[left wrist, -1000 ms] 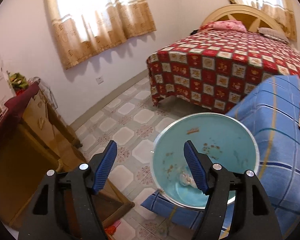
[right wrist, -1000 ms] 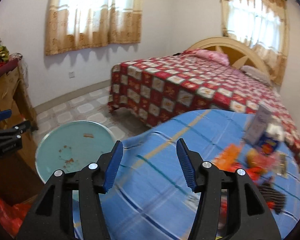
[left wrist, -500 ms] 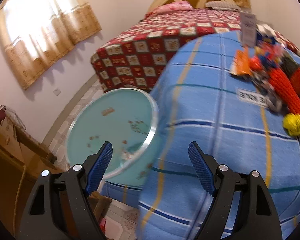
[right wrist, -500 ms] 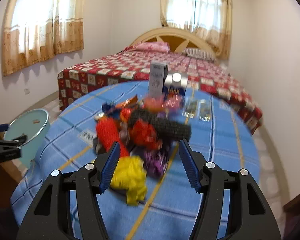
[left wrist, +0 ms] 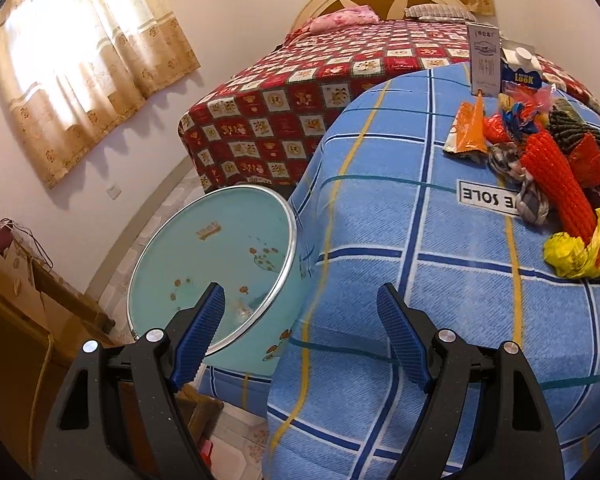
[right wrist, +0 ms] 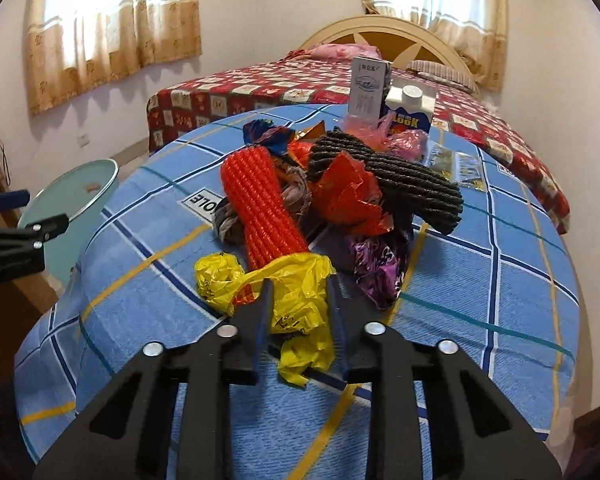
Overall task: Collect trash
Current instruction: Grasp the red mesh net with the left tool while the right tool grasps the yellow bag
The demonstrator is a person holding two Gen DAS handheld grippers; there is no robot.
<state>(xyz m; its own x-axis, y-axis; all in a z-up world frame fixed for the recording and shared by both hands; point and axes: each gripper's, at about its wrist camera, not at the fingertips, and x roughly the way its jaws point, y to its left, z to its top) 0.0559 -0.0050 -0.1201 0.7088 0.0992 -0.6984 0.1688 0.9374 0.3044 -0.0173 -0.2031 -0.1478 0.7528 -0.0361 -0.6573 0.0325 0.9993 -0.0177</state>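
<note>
A heap of trash lies on a table under a blue checked cloth [right wrist: 480, 264]: a crumpled yellow plastic bag [right wrist: 300, 300], an orange-red ribbed foam net [right wrist: 260, 208], a dark ribbed net [right wrist: 384, 176], red wrapper, purple wrapper. My right gripper [right wrist: 298, 294] is shut on the yellow bag at the heap's near edge. My left gripper [left wrist: 300, 328] is open and empty, over the table's left edge beside a light-blue trash bin [left wrist: 212, 264]. The bin [right wrist: 72, 196] stands on the floor left of the table. The yellow bag [left wrist: 576, 252] shows at the left wrist view's right edge.
A milk carton [right wrist: 408, 112] and a white box [right wrist: 368, 88] stand at the far side of the table. A bed with a red patterned cover [left wrist: 320, 92] lies behind. A wooden cabinet [left wrist: 16, 320] stands left of the bin.
My right gripper moved in on the heap and closed on the yellow bag. My left gripper swung from above the bin toward the table edge and stayed open.
</note>
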